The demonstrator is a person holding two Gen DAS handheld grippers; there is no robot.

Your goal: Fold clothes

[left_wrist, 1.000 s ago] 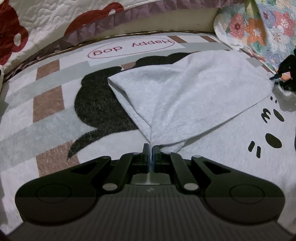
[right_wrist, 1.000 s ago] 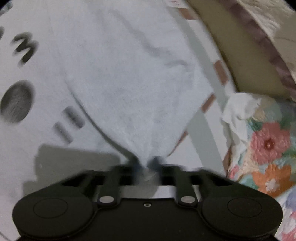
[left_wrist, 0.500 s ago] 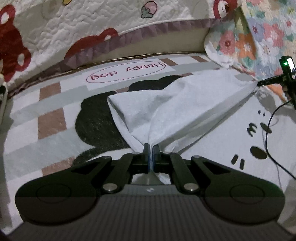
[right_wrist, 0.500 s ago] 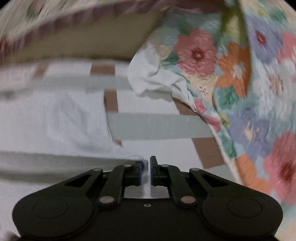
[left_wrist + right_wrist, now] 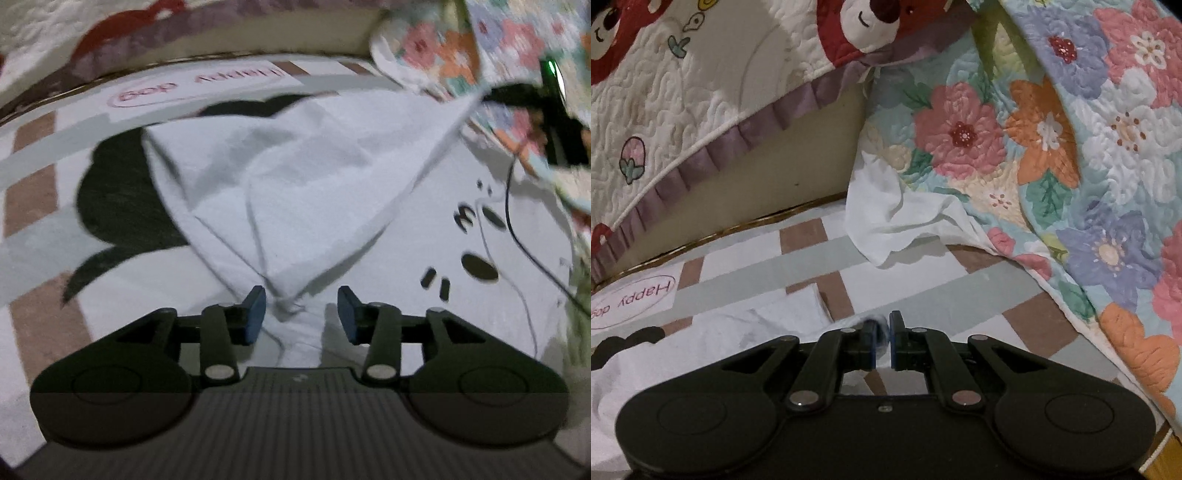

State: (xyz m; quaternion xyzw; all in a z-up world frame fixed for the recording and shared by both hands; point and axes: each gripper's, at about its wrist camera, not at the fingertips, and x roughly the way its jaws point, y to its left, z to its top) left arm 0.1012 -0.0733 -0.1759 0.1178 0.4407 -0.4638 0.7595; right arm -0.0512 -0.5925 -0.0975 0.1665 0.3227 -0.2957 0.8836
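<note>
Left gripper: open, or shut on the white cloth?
Open, its jaws opening. The left gripper has blue pads standing apart, the white fleecy cloth's bunched corner lying loose between them, not pressed.

The left wrist view looks steeply down from close above the rug (image 5: 44,236), facing the floral quilt (image 5: 491,48) at upper right. The right wrist view sits low, looking more level toward that floral quilt (image 5: 1052,140) and the bear quilt (image 5: 701,92). Both share the white garment (image 5: 295,177) and the rug's "Happy dog" label (image 5: 631,299).
</note>
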